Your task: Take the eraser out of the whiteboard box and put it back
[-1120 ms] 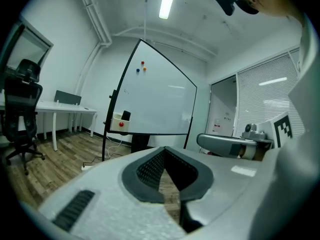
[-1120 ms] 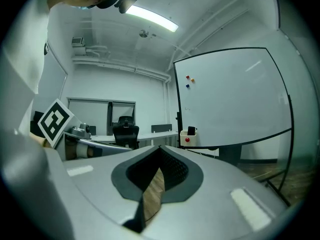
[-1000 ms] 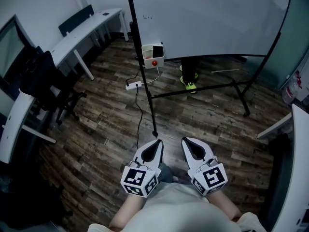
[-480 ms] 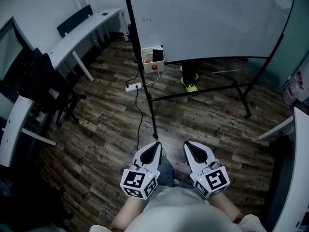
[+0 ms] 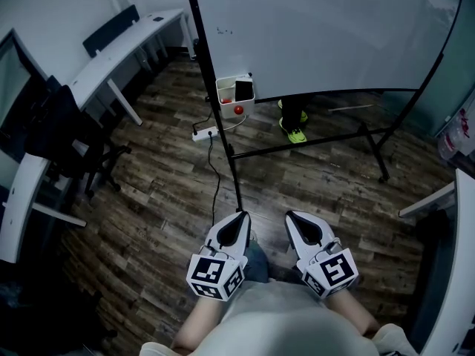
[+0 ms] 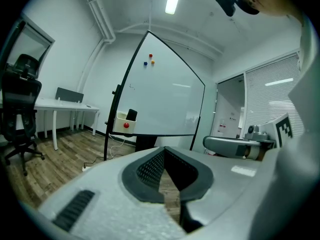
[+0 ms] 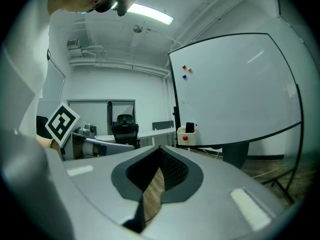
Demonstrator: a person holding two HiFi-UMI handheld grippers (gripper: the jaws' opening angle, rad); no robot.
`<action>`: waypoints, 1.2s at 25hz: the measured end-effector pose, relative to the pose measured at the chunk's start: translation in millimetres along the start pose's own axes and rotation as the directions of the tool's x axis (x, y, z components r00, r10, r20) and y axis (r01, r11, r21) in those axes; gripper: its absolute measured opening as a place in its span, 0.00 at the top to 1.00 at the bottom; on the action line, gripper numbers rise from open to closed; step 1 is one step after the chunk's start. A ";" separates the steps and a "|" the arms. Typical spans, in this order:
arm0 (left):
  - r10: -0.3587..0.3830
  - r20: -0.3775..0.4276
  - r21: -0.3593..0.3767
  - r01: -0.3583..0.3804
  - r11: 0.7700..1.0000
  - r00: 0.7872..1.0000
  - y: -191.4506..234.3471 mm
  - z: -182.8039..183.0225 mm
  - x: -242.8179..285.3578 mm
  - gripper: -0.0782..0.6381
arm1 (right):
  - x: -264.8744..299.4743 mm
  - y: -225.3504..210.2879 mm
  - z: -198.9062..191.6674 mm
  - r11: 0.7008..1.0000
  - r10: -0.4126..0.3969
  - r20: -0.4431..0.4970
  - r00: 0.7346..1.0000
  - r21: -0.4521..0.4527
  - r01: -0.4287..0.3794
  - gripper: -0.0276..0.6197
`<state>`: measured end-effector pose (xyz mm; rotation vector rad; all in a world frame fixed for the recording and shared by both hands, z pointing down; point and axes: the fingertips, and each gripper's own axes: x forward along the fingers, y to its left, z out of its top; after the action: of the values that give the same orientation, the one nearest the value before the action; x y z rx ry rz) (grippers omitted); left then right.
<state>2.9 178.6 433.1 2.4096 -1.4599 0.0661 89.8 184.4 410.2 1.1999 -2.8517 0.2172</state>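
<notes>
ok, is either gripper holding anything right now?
Nothing held. The left gripper and the right gripper are both shut and empty; the eraser sits in the whiteboard box.

Whiteboard [image 5: 326,35] is chopped off by the top edge in the head view, so its upper part isn't seen there. The scribble [image 5: 220,30] near its left post is way too small to be read. Only the top of the eraser [image 5: 243,90] is seen poking out of the whiteboard box [image 5: 226,104]; the rest is hidden by the box wall. A person behind the board is mostly covered by it, and just a green shoe [image 5: 295,134] is shown underneath. The curved bench [image 5: 111,56] is cut by the left edge.
</notes>
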 end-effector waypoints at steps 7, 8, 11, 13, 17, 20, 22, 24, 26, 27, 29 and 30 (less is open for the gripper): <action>-0.012 0.000 -0.003 0.012 1.000 1.000 22.1 18.3 34.8 0.88 | 36.3 -23.5 16.3 1.000 0.003 0.003 1.000 -0.011 -0.003 0.95; -0.014 -0.001 -0.004 0.014 1.000 1.000 25.0 20.1 39.8 0.88 | 41.3 -26.9 18.2 1.000 0.002 0.003 1.000 -0.011 -0.002 0.95; -0.018 -0.007 -0.004 0.018 1.000 1.000 34.3 26.0 52.8 0.88 | 56.7 -34.0 23.0 1.000 0.005 0.002 1.000 -0.010 -0.005 0.95; -0.017 -0.005 -0.004 0.017 1.000 1.000 42.4 31.8 61.1 0.88 | 68.0 -38.2 25.8 1.000 0.010 0.000 1.000 -0.011 -0.010 0.95; -0.020 -0.019 -0.011 0.020 1.000 1.000 56.7 41.2 77.7 0.88 | 90.2 -46.7 30.0 1.000 0.020 -0.006 1.000 -0.011 -0.020 0.95; -0.024 -0.027 -0.013 0.024 1.000 0.999 68.3 49.4 86.7 0.88 | 110.2 -48.8 34.9 0.999 0.033 -0.010 0.999 -0.013 -0.033 0.95; -0.024 -0.022 -0.017 0.024 1.000 0.999 77.9 55.3 92.0 0.88 | 124.5 -49.5 37.8 0.999 0.041 -0.012 0.999 -0.015 -0.041 0.95; -0.024 -0.017 -0.018 0.024 1.000 1.000 87.3 59.8 98.5 0.88 | 137.8 -51.6 39.6 0.999 0.048 -0.013 0.999 -0.019 -0.048 0.95; -0.025 -0.013 -0.018 0.024 1.000 1.000 97.2 64.2 105.6 0.89 | 151.1 -54.8 41.7 0.998 0.053 -0.012 0.999 -0.024 -0.053 0.95; -0.026 -0.011 -0.018 0.026 1.000 1.000 102.1 66.9 109.0 0.88 | 157.6 -56.6 43.2 0.998 0.053 -0.011 0.999 -0.026 -0.053 0.95; -0.030 -0.009 -0.018 0.030 0.999 1.000 111.0 72.8 115.2 0.88 | 169.5 -60.3 46.3 0.998 0.050 -0.012 0.999 -0.026 -0.051 0.95; -0.033 -0.008 -0.018 0.033 0.999 0.999 115.0 75.6 118.1 0.88 | 174.9 -62.1 47.8 0.998 0.048 -0.012 0.999 -0.026 -0.049 0.95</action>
<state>-50.4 6.3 414.2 2.4154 -1.4110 0.0549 12.5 10.7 385.8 1.1220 -2.8664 0.1868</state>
